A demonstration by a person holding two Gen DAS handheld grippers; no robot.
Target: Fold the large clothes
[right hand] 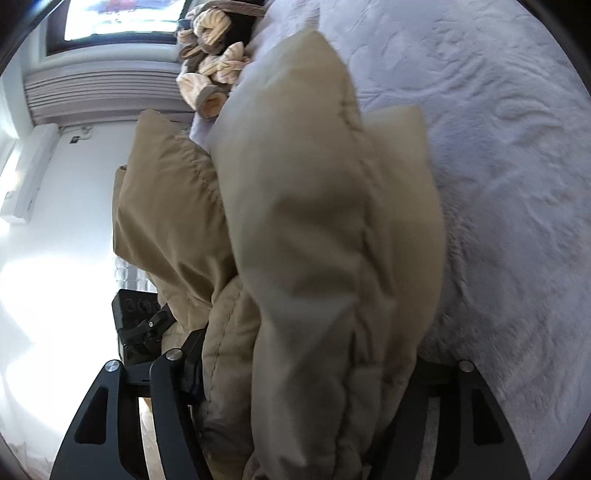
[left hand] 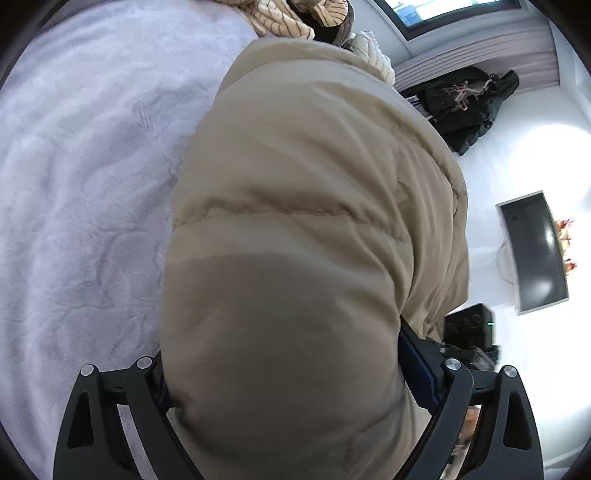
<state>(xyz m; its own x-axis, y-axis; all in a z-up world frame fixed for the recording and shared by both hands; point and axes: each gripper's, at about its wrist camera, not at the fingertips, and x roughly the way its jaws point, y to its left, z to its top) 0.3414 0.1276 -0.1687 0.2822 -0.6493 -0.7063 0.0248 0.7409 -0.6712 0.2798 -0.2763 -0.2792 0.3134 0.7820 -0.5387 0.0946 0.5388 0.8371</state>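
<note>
Tan quilted puffer jacket (left hand: 295, 206), matte fabric with stitched cross-seams dividing it into padded panels, held above a pale lilac plush bed cover (left hand: 81, 177). In the left wrist view the jacket fills the centre as one bulging mass whose long axis runs from the left tongs (left hand: 284, 384) away toward a pile of cream ribbed clothes (left hand: 273, 18) at the far edge of the bed; its seams cross that axis. The left tongs pinch a thick fold of the jacket, both fingers pressed against its sides. In the right wrist view the jacket (right hand: 314, 229) lies bunched in two lobes, its free corners pointing away from the camera toward the same pile. The right tongs (right hand: 306, 373) stand spread around the padded bulk; whether the pads press on it cannot be told.
</note>
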